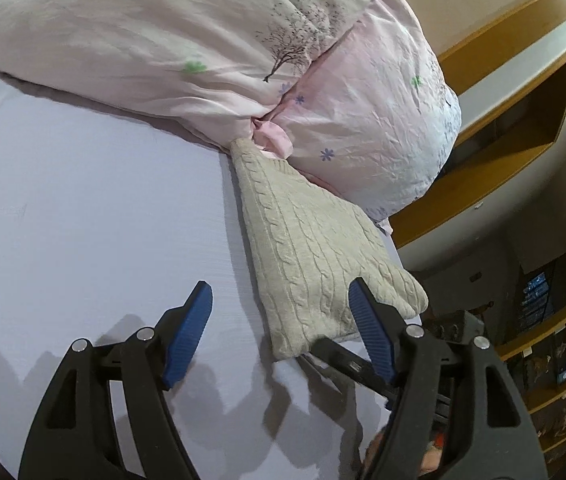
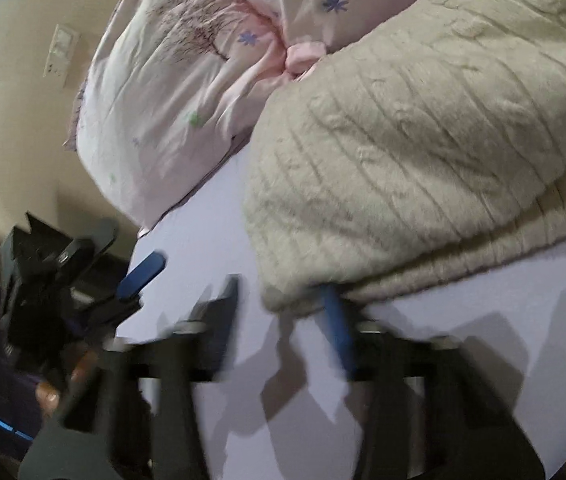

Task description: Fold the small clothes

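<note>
Left wrist view: left gripper (image 1: 281,312) spread wide, nothing held, cream cable-knit sweater (image 1: 315,256) dead ahead and a bit right, long axis running away toward the pink floral pillows (image 1: 203,40) on the lavender bedsheet (image 1: 83,200); wooden shelves (image 1: 523,120) beyond. Right wrist view, blurry: right gripper (image 2: 283,300) also spread, one finger tucked just under the sweater's near hem, so probably the closer one.
</note>
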Tool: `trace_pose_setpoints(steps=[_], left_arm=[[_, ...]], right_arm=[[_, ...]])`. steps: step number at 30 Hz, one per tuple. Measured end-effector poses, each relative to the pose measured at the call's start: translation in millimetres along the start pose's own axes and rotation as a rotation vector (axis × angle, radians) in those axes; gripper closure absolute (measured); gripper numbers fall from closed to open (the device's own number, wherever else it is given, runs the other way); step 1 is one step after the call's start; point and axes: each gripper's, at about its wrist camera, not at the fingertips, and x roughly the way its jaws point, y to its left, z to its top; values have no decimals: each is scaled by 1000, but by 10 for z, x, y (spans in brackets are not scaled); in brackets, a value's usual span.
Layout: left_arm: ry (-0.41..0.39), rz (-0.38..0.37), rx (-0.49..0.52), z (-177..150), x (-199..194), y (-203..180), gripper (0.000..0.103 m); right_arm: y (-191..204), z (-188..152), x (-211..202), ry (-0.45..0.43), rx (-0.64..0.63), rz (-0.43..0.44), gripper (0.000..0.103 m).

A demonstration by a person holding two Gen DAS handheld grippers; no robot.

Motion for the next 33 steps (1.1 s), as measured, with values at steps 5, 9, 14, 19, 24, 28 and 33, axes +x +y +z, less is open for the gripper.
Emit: trace_pose_setpoints(steps=[5, 9, 14, 19, 24, 28, 33], left_arm=[[-7, -3, 16, 8, -32, -18, 32], [30, -1, 73, -5, 69, -110, 32], [69, -6, 190, -6, 332, -427, 27], [42, 96, 161, 196, 666, -500, 26], [95, 264, 106, 369, 1028, -296, 24], [137, 225, 22, 446, 1216, -112, 21], [151, 122, -29, 493, 1425, -82, 20]], right_arm=[[146, -79, 106, 19, -80, 107, 96], [134, -117, -130, 71, -149, 16, 71], [175, 46, -1191, -286, -244, -47, 49], [-81, 863, -1146, -331, -189, -388, 18], [-786, 1465, -576, -33, -4, -407, 18], [-1146, 1454, -429, 92, 96, -279, 17], [-1262, 1324, -441, 87, 103, -99, 54]])
